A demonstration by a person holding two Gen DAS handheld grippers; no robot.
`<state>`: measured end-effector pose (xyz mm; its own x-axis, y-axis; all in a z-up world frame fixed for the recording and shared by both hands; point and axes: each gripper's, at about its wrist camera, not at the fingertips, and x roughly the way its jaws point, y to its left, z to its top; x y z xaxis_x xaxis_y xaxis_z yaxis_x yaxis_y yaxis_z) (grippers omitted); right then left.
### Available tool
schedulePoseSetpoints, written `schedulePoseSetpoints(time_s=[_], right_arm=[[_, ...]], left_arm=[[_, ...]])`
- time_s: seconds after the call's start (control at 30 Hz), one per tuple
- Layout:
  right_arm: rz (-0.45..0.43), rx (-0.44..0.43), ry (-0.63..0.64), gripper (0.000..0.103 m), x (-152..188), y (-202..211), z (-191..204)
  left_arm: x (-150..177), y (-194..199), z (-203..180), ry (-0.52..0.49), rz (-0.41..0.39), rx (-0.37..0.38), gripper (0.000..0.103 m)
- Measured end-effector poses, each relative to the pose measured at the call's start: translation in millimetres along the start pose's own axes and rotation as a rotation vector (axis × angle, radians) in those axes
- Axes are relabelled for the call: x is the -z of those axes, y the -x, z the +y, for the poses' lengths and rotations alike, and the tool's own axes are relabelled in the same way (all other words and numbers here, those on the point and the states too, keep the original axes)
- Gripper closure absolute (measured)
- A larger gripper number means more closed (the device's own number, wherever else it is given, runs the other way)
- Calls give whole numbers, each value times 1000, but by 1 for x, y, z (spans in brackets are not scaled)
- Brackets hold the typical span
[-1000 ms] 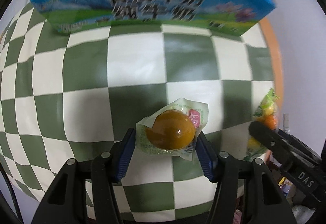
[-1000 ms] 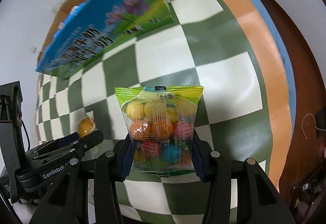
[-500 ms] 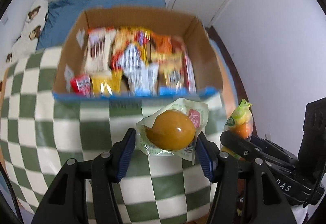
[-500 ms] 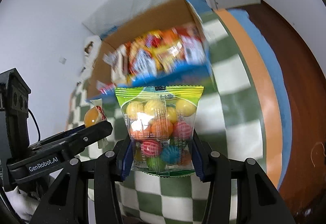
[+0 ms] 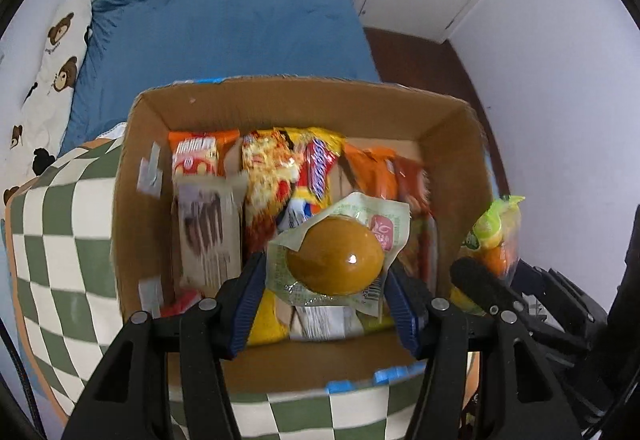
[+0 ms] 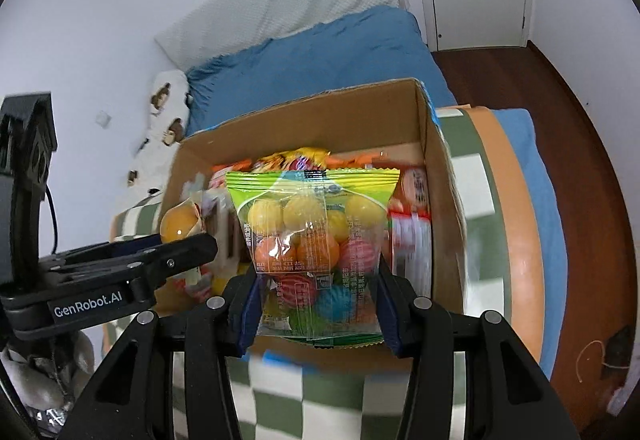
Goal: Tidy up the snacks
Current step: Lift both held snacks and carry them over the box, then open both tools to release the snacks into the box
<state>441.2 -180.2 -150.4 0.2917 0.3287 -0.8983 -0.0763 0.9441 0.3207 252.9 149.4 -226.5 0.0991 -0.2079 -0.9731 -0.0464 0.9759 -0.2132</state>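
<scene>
**Over the box, both loads at risk**

Above the open box (image 5: 280, 96) I hold two packets, neither yet let go. On my left, my left gripper (image 5: 324, 280) is closed on the egg pack (image 5: 336, 260), its fingers (image 5: 248, 292) pinching only the thin film at each side while the round brown egg bulges between them. That grip looks slight to me: the film could slide out, and the egg would fall where it likes, perhaps on the near wall rather than inside.

Below it the box is already crowded with wrappers (image 5: 280, 176) standing on edge. I judge there is little free floor, so a dropped pack may perch on top and roll off.

On my right, my right gripper (image 6: 316, 304) is clamped on the candy bag (image 6: 312, 240), held by its lower half, with the top standing free. The bag hangs close to the box's right wall (image 6: 440, 220); released there, it could catch the rim and tip out onto the checked cloth (image 6: 476, 200).

My two grippers are near each other, and lowering both at once risks a knock.
</scene>
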Motion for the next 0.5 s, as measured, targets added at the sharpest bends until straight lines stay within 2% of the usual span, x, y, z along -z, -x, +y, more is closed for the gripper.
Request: schedulePoseSetpoints(time_s=[0.17, 0.37, 0.43, 0.5], right_arm=[[67, 47, -1, 52, -35, -47, -4], [148, 58, 8, 51, -57, -89, -7], [173, 76, 11, 43, -60, -97, -10], [174, 116, 25, 11, -61, -100, -11]], left_arm=[[-33, -31, 7, 4, 55, -19, 48], [-48, -62, 14, 5, 123, -26, 43], [-47, -64, 18, 24, 115, -19, 36], [-47, -66, 22, 30, 113, -21, 13]])
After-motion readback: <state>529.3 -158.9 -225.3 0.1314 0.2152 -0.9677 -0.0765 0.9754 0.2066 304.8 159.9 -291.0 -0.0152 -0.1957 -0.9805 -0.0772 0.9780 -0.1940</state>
